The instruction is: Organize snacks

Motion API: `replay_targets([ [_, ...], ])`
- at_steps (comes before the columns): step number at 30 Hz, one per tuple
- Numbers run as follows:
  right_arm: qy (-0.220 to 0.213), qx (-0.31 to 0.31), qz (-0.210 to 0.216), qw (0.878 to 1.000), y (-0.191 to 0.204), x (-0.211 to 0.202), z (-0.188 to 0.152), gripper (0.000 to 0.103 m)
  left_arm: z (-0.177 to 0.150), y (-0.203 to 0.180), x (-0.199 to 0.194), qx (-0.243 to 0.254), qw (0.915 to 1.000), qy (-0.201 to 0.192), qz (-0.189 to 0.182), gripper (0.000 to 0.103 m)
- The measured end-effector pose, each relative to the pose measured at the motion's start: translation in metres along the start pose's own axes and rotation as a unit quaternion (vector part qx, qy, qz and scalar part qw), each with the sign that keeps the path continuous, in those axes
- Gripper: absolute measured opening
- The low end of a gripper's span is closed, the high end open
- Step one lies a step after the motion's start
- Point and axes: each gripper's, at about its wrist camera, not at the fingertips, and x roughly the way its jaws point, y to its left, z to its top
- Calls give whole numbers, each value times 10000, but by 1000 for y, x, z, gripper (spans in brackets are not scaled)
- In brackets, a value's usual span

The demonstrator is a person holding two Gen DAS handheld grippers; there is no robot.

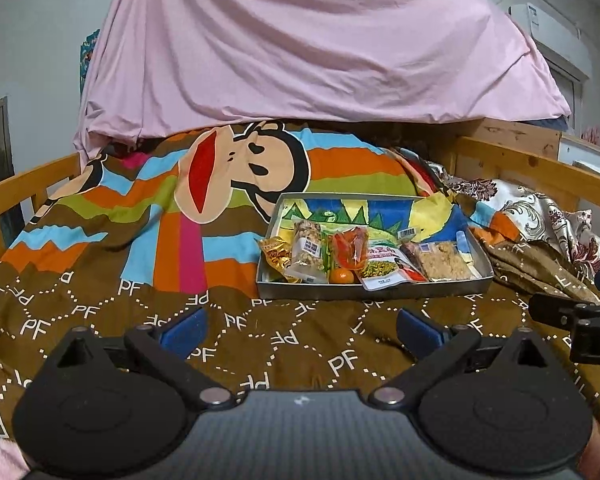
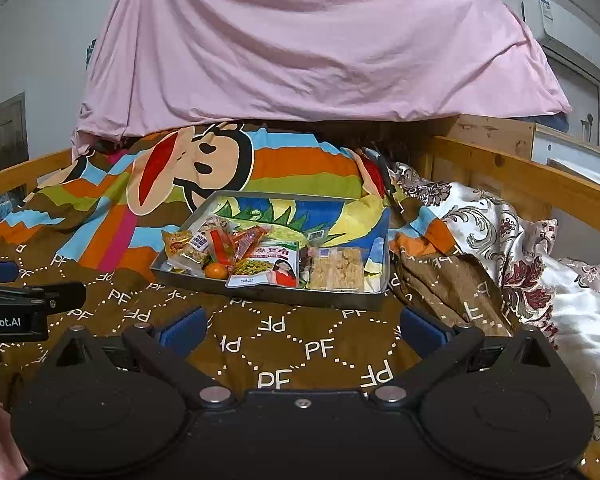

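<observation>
A shallow grey box with a cartoon dinosaur lining rests on the bed. Inside lie a gold packet, a clear nut bag, red-orange packets, a small orange, a white pouch with a woman's picture and a clear pack of pale biscuits. My left gripper hovers open in front of the box, holding nothing. My right gripper is also open and empty, just short of the box.
A brown quilt with a monkey print covers the bed. Wooden rails run along both sides. A pink sheet hangs behind. A floral cloth is bunched at the right. The other gripper shows at each frame's edge.
</observation>
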Motion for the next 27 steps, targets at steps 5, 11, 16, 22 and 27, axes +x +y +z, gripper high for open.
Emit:
replay_targets([
  [5, 32, 22, -20, 10000, -1, 1, 0, 102, -1, 0, 1, 25, 10000, 60, 21, 103],
  [11, 39, 22, -21, 10000, -1, 1, 0, 102, -1, -1, 2, 45, 9999, 93, 42, 103],
  [16, 68, -1, -16, 10000, -1, 2, -2, 102, -1, -1, 2, 25, 9999, 115, 97, 103],
  [22, 77, -19, -15, 10000, -1, 2, -1, 102, -1, -1, -1, 29, 9999, 47, 109, 103],
  [27, 82, -19, -17, 10000, 0, 2, -1, 102, 0, 0, 0, -11, 9999, 64, 148, 103],
])
